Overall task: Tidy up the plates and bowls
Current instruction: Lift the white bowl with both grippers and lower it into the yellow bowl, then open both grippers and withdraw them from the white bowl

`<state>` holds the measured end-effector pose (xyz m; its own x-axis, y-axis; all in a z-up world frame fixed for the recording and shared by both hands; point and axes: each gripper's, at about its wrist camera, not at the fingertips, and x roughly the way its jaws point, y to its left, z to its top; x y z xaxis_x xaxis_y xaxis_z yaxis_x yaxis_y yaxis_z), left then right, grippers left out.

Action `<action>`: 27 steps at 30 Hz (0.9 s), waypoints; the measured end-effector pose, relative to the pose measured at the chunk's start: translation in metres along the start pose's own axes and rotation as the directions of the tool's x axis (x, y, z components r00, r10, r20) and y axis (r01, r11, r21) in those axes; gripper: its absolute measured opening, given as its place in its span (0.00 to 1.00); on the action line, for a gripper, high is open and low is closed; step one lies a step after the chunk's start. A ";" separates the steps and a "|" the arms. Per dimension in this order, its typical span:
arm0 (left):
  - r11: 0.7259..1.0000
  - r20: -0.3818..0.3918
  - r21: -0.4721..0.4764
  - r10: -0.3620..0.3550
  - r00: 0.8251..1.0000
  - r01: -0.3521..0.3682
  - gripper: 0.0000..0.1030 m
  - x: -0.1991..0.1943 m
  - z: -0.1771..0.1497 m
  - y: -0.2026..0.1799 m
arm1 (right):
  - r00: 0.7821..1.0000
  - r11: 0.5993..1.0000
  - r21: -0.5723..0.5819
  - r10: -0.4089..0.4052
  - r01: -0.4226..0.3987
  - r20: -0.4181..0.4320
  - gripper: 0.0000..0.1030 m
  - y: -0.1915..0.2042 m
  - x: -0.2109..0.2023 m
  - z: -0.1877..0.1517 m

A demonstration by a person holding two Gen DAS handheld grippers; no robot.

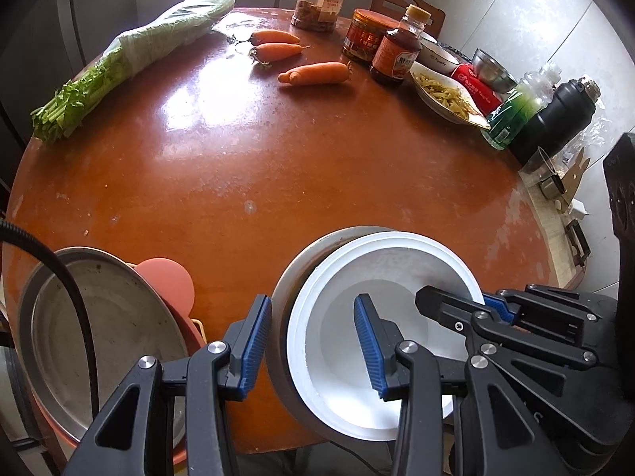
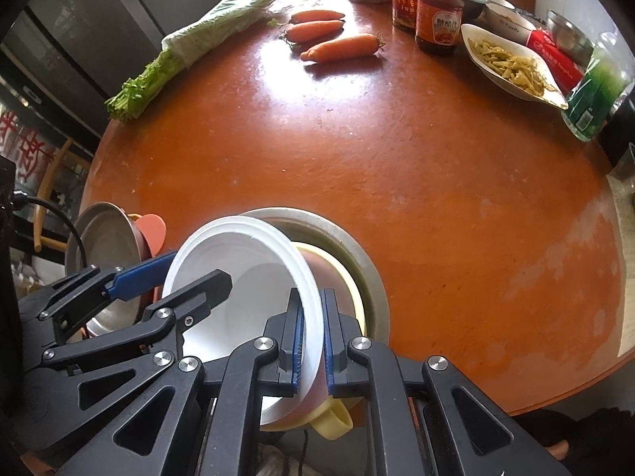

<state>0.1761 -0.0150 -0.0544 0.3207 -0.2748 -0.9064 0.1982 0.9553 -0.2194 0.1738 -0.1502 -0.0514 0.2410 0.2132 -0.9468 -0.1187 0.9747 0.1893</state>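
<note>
Pinching the white bowl [image 2: 242, 277] by its thin, light, slippery rim, right gripper [image 2: 311, 341] jaws clenched; left gripper [image 1: 313, 341] jaws released astride the opposite rim.

Wide bare stretch of table [image 1: 238, 166] ahead of me. Carrots [image 1: 313, 73], bagged greens [image 1: 131, 67] and jars [image 1: 319, 2] crowd the far rim; steel plate [image 1: 99, 325] blocks near left.

Both wrist views look down close over the round table [image 1: 278, 166], sharing the white bowl [image 2: 238, 277].
</note>
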 end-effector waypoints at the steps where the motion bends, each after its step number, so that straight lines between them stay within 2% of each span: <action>1: 1.000 0.002 0.002 0.002 1.000 -0.002 0.42 0.000 0.000 0.000 | 1.000 1.000 -0.002 -0.002 0.002 0.001 0.10 0.000 0.000 0.000; 10: 1.000 0.003 -0.007 0.003 1.000 -0.003 0.42 0.001 -0.002 0.007 | 0.999 0.999 -0.038 -0.033 0.034 0.021 0.12 0.005 0.000 -0.002; 14: 1.000 0.031 -0.014 0.013 0.999 -0.012 0.44 -0.007 -0.002 0.012 | 0.997 0.997 -0.052 -0.056 0.058 0.046 0.26 0.008 -0.005 -0.003; 18: 0.999 0.057 -0.017 0.034 0.998 -0.033 0.46 -0.017 -0.002 0.017 | 0.996 0.996 -0.066 -0.064 0.068 0.057 0.26 0.011 -0.010 -0.005; 27: 0.998 0.063 -0.018 0.057 0.996 -0.056 0.46 -0.029 -0.011 0.024 | 0.986 0.985 -0.106 -0.124 0.135 0.108 0.28 0.019 -0.030 -0.010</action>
<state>0.1609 0.0168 -0.0371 0.3892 -0.2258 -0.8930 0.1628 0.9711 -0.1747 0.1550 -0.1387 -0.0221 0.3568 0.0970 -0.9291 -0.1867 0.9819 0.0308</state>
